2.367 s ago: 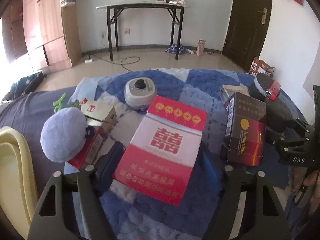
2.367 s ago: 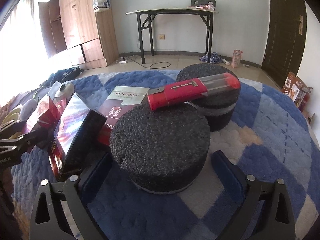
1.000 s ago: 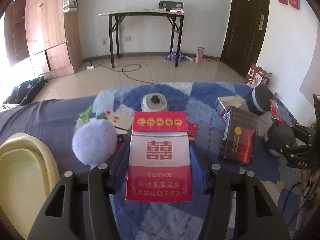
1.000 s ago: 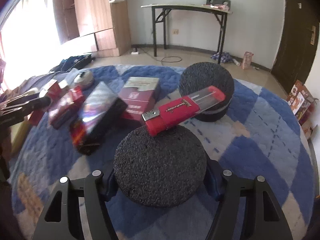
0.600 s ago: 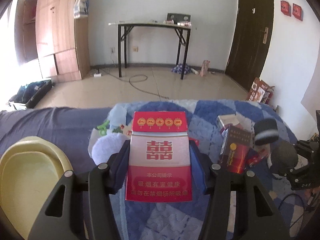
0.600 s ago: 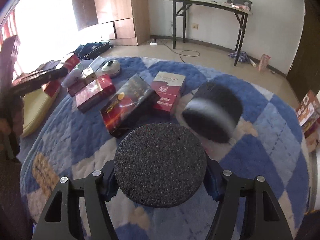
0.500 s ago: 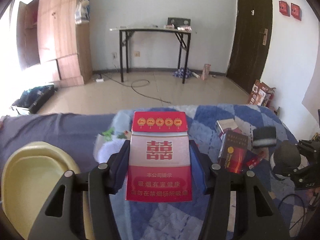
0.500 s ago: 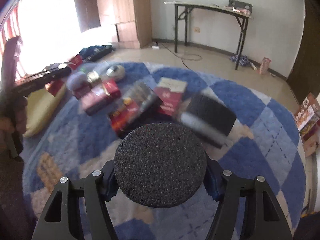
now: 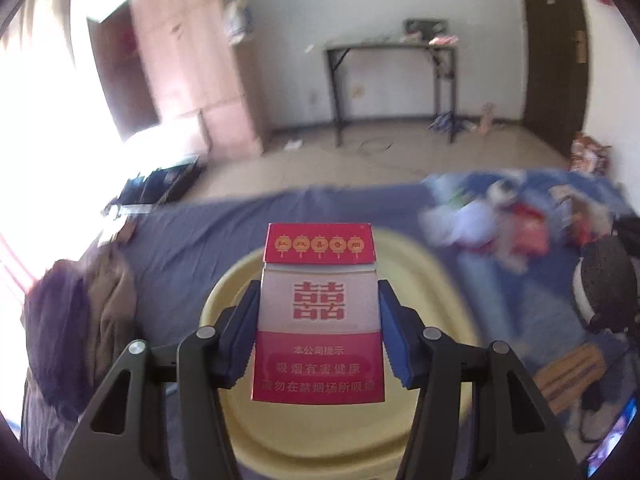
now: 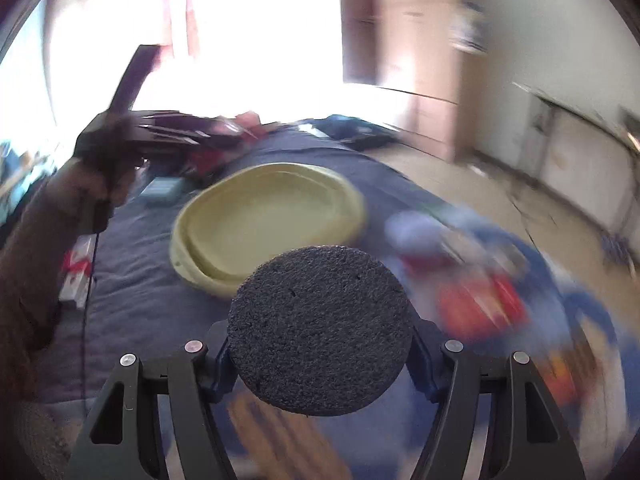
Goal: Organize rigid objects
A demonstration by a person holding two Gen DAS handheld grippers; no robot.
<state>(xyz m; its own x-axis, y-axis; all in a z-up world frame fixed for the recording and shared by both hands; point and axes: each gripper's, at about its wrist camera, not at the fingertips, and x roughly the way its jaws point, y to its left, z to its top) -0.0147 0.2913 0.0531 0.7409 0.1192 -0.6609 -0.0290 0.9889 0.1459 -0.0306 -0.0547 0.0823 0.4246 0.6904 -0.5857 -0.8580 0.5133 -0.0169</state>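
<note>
While both clamp loads, red carton [image 9: 319,320] hangs seemingly over basin [image 9: 448,280].

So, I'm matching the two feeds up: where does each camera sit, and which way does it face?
Left wrist: behind the left tongs, looking along them over the yellow basin; they clamp a red and white box.
Right wrist: behind the right tongs, facing the same basin; they clamp a black foam disc. The person's left hand shows at upper left.
Shared: the basin, and the disc.
</note>
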